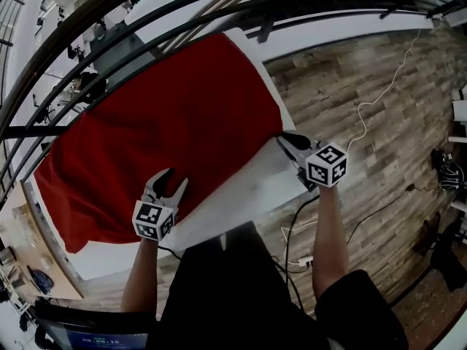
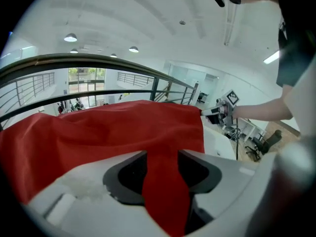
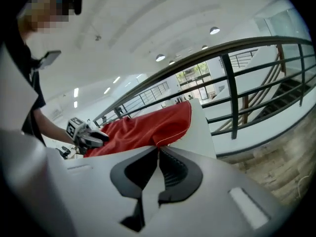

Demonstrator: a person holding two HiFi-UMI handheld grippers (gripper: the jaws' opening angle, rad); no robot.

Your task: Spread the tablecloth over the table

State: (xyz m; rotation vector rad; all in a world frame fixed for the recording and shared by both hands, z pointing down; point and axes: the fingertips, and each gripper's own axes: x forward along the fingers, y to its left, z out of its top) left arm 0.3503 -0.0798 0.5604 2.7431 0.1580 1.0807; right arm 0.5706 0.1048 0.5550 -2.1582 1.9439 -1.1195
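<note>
Soft, rumpled red fabric tablecloth (image 1: 168,115) covers most of the smooth white rectangular table (image 1: 255,188). The left gripper (image 1: 176,179) clamps a narrow fold of it. The right gripper (image 1: 286,138) has its jaws together beside the table's hemmed cloth corner.

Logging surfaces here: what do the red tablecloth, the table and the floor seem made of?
The tablecloth looks like woven fabric, matte red: it folds softly, with a stitched hem. The table has a smooth white top, perhaps laminate or painted board. The floor shows wood-grain planks; real wood or vinyl, unclear.
</note>
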